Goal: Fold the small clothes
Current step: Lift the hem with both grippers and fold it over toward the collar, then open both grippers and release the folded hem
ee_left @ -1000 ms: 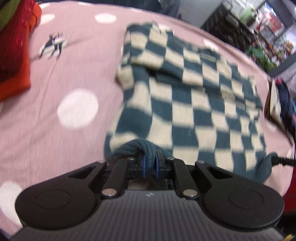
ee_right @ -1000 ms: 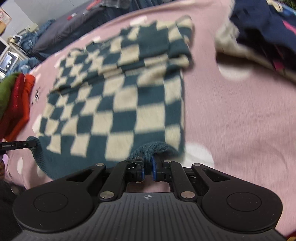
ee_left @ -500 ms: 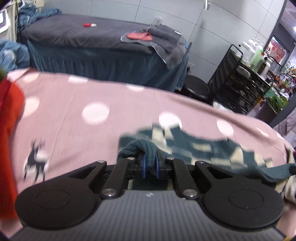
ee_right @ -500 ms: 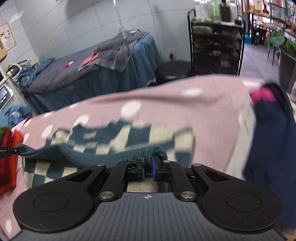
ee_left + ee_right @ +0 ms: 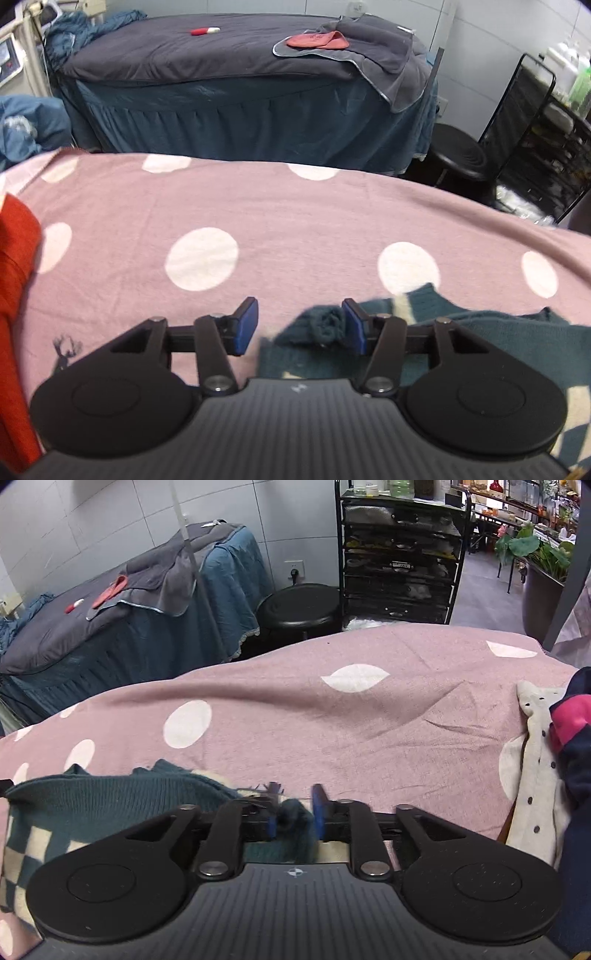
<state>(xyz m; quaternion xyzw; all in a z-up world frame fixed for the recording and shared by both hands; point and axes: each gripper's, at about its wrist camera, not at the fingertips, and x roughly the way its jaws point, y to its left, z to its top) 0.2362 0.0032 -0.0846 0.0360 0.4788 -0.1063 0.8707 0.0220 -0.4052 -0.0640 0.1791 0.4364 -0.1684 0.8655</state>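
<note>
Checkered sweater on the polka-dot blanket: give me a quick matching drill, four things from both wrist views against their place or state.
Things:
1. checkered sweater
2. red garment
3. black stool
4. left tongs

Place or state:
a. on the floor beyond the pink blanket
b. open, a teal hem by one pad
c. at the blanket's left edge
d. lying on the blanket under both tongs

Pairs: 1-d, 2-c, 3-a, 4-b

Each black gripper (image 5: 300, 325) (image 5: 295, 810) has blue pads, silver screws, ribbed grey housing.
</note>
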